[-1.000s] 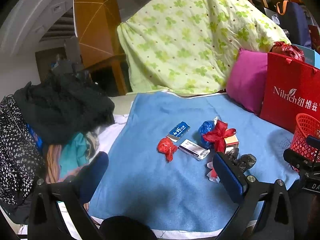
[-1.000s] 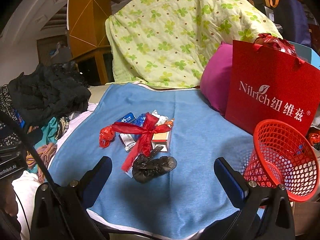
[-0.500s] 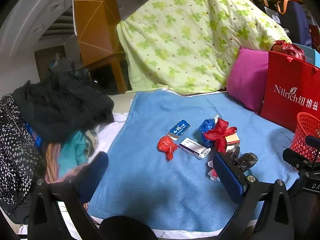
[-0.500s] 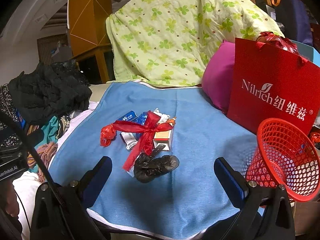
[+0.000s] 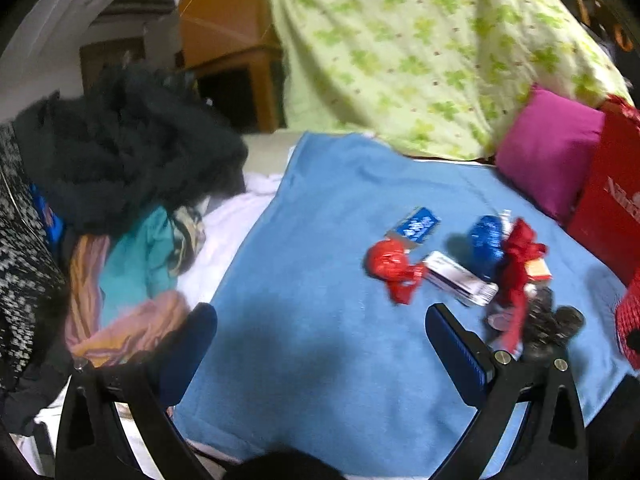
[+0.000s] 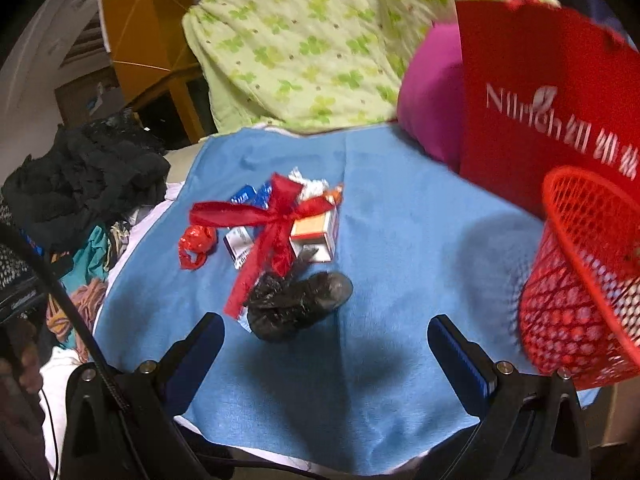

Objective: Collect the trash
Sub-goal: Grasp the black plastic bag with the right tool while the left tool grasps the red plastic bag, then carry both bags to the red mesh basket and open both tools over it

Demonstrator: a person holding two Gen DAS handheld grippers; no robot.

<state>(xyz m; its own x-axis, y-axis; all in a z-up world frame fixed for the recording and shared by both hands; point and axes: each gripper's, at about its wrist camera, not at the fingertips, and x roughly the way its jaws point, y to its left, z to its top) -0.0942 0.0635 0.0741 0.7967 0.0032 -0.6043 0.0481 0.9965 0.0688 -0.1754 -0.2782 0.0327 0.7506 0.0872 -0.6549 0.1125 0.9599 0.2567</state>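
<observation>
A pile of trash lies on the blue towel (image 6: 400, 240): a crumpled black bag (image 6: 298, 306), a red ribbon (image 6: 276, 220), an orange-and-white box (image 6: 316, 232), a red foil wrapper (image 6: 196, 242), a white carton (image 5: 460, 278), a blue box (image 5: 416, 226) and a blue foil wrapper (image 5: 486, 240). The red mesh basket (image 6: 584, 280) stands at the right. My right gripper (image 6: 326, 354) is open, just short of the black bag. My left gripper (image 5: 320, 346) is open and empty, left of the pile; the red wrapper (image 5: 390, 266) lies ahead of it.
A red paper bag (image 6: 540, 112) and a magenta pillow (image 5: 548, 148) stand at the right behind the basket. A green floral quilt (image 5: 420, 52) is heaped at the back. Dark and coloured clothes (image 5: 120, 168) are piled on the left.
Both grippers have moved forward toward the pile. The right gripper has closed in on the black bag. Both stay open. The trash has not moved.
</observation>
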